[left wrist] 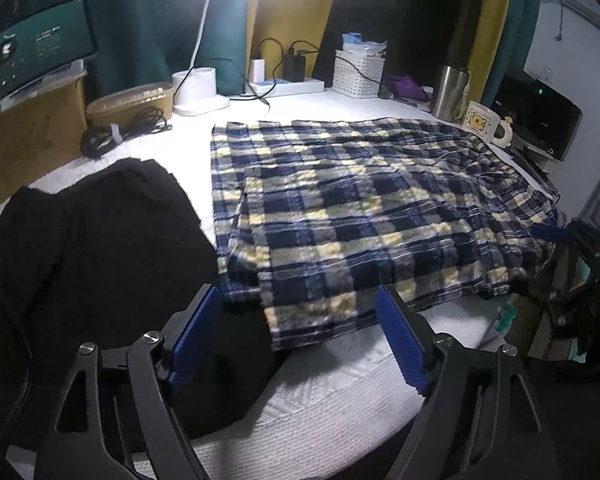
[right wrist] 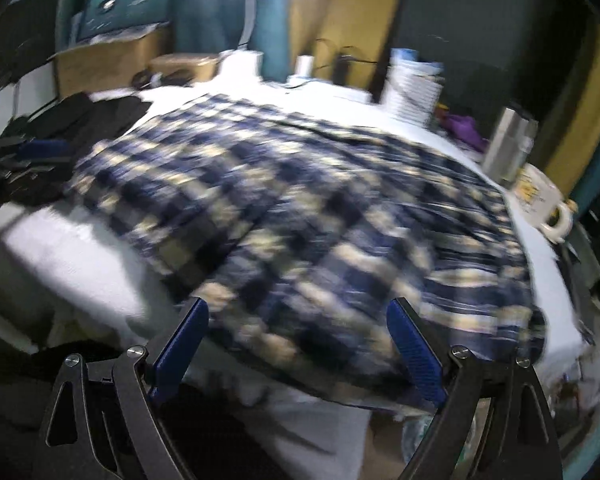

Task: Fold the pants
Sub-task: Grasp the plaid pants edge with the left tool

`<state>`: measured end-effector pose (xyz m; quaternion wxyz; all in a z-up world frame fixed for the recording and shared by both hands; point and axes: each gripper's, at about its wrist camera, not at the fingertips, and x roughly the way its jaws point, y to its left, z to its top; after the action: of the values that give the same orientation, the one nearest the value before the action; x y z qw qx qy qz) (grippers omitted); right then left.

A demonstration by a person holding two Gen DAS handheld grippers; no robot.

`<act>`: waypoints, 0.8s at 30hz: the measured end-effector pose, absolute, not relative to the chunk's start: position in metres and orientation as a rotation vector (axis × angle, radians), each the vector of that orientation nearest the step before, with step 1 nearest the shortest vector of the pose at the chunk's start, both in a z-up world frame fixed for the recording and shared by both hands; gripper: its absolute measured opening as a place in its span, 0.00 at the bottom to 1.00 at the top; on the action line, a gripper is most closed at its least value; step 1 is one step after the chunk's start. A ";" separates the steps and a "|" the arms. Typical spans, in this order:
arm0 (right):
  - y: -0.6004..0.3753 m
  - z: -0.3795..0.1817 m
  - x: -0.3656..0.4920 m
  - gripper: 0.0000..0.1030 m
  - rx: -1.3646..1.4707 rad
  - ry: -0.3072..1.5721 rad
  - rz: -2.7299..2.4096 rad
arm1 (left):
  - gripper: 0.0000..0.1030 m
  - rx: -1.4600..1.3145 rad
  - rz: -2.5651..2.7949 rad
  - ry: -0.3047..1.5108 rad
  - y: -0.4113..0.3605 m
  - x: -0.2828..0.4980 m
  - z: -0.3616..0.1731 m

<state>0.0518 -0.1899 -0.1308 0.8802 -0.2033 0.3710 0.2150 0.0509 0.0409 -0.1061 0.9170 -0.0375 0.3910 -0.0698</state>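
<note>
One pair plaid pants [left wrist: 360, 208] lies flat on white-covered table [left wrist: 332, 396], already doubled over: upper layer sits atop lower, edges offset at near left corner. Judged roughly midway; at least one more fold left, plus squaring of edges. Left hand-held gripper [left wrist: 300, 320] hovers at near hem, jaws spread, nothing between blue pads. Right hand-held gripper [right wrist: 296, 332] also wide open over near edge, empty; view blurred. Black garment [left wrist: 100, 240] lies just left of pants. Mug [left wrist: 484, 124], steel tumbler [left wrist: 448, 92], white basket [left wrist: 358, 74] along far edge.

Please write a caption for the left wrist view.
Open left gripper above near edge of plaid pants on white table.
</note>
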 end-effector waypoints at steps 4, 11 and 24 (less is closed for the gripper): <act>-0.172 -0.136 0.049 0.89 -0.470 0.773 0.488 | 0.79 -0.088 -0.125 0.806 0.048 0.050 -0.109; -0.144 -0.140 0.054 0.89 -0.595 0.691 0.450 | 0.82 -0.083 -0.133 0.811 0.047 0.051 -0.114; -0.156 -0.126 0.095 0.89 -0.504 0.701 0.451 | 0.82 0.086 -0.243 0.793 -0.005 0.054 -0.109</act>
<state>0.0953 -0.1564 -0.1261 0.8837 -0.2421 0.3369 0.2166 0.0544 -0.0055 -0.1085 0.9144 0.0418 0.3851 -0.1178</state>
